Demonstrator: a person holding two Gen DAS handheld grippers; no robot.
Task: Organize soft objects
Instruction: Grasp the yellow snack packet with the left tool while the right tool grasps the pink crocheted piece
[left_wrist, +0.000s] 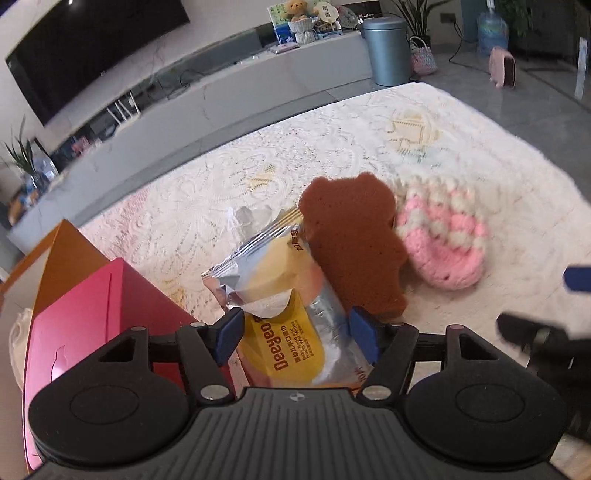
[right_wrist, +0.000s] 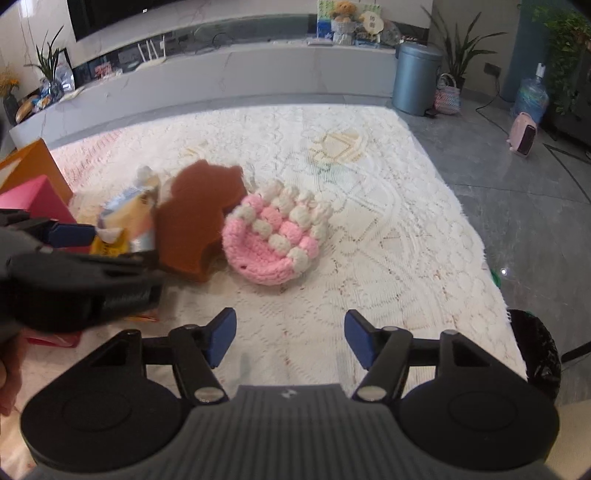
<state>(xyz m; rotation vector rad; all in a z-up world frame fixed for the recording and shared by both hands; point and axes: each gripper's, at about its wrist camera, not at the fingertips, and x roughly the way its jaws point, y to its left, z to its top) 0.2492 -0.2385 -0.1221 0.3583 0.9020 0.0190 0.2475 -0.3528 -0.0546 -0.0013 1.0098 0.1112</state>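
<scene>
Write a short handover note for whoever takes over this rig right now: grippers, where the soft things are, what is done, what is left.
Left gripper: open, holding nothing, poised over the wet wipes pack.
Right gripper: open, empty, over bare lace tablecloth.
The wipes pack, the brown bear-shaped sponge and the pink and white crochet piece lie bunched together on the tablecloth; the sponge leans on the wipes pack.
A pink box and an orange box stand at the left.
Done: nothing visibly sorted yet.
Left: all three soft items. The wipes pack looks the likely first pick for the left gripper.
</scene>
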